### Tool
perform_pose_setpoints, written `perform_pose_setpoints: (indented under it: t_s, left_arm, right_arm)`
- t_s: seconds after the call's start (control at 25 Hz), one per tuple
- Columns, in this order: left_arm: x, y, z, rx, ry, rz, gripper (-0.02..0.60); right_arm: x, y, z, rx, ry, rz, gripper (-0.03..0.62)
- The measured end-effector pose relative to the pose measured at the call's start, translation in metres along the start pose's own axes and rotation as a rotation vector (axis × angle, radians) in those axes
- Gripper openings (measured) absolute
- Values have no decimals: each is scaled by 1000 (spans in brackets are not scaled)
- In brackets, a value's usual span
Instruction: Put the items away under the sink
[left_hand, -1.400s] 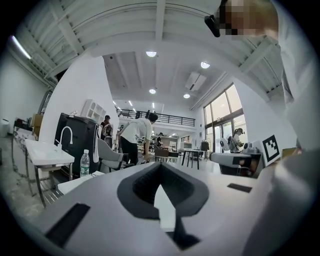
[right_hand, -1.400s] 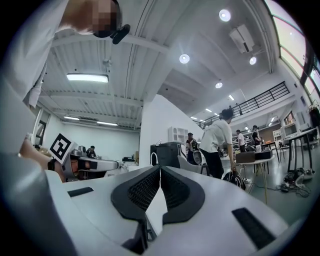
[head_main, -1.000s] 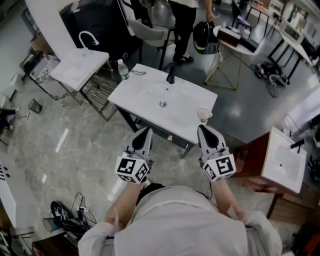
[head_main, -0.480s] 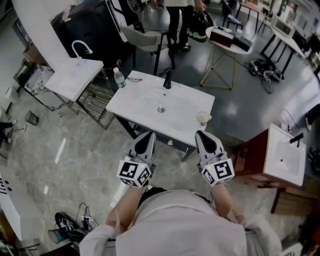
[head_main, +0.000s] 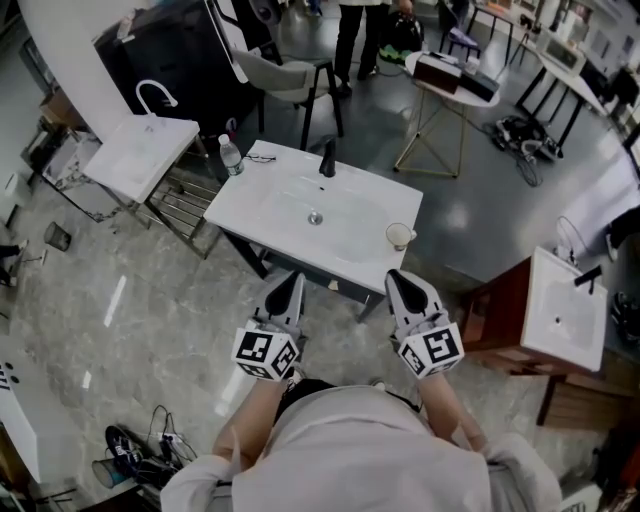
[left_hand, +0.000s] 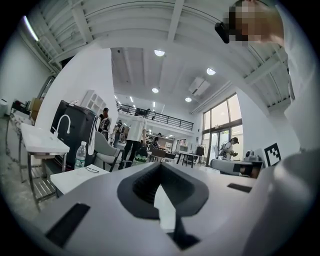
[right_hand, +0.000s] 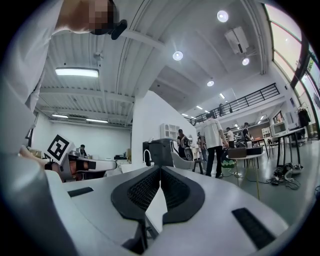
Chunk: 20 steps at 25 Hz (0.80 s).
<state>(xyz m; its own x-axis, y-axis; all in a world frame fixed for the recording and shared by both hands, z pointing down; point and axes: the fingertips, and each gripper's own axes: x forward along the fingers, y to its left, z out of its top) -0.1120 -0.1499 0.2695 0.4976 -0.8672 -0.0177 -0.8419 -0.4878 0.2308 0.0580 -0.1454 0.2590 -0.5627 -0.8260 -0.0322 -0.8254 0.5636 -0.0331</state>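
A white sink vanity (head_main: 268, 212) with a black faucet (head_main: 327, 158) stands in front of me in the head view. On its top are a water bottle (head_main: 231, 156), a pair of glasses (head_main: 262, 157) and a cup (head_main: 399, 236). My left gripper (head_main: 293, 276) and right gripper (head_main: 396, 277) hover side by side just short of the vanity's near edge, both shut and holding nothing. In the left gripper view the shut jaws (left_hand: 161, 166) point over the bottle (left_hand: 80, 155) and glasses (left_hand: 91, 170). The right gripper (right_hand: 160, 169) points past the vanity into the room.
A second sink (head_main: 140, 150) on a metal frame stands to the left, a third sink (head_main: 570, 310) on a wooden cabinet to the right. Behind the vanity are a chair (head_main: 290, 75) and a round table (head_main: 460, 80). Cables and shoes (head_main: 140, 440) lie on the floor at lower left.
The head view has drifted, so the vanity sits slightly lower and more to the left. Both grippers stay shut and level in front of my body. The standing person behind has moved farther off.
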Motion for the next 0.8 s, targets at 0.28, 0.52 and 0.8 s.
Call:
perform_pose_setpoints:
  t_s: [0.28, 0.52, 0.8]
  left_arm:
    - [2, -12, -10, -14, 0, 5, 3]
    - [1, -18, -23, -37, 17, 14, 3]
    - [6, -29, -31, -39, 29, -4, 3]
  right_arm:
    - [-10, -4, -4, -9, 16, 8, 34]
    - [-20, -2, -12, -8, 42, 26, 34]
    - [-33, -4, -16, -9, 46, 25, 32]
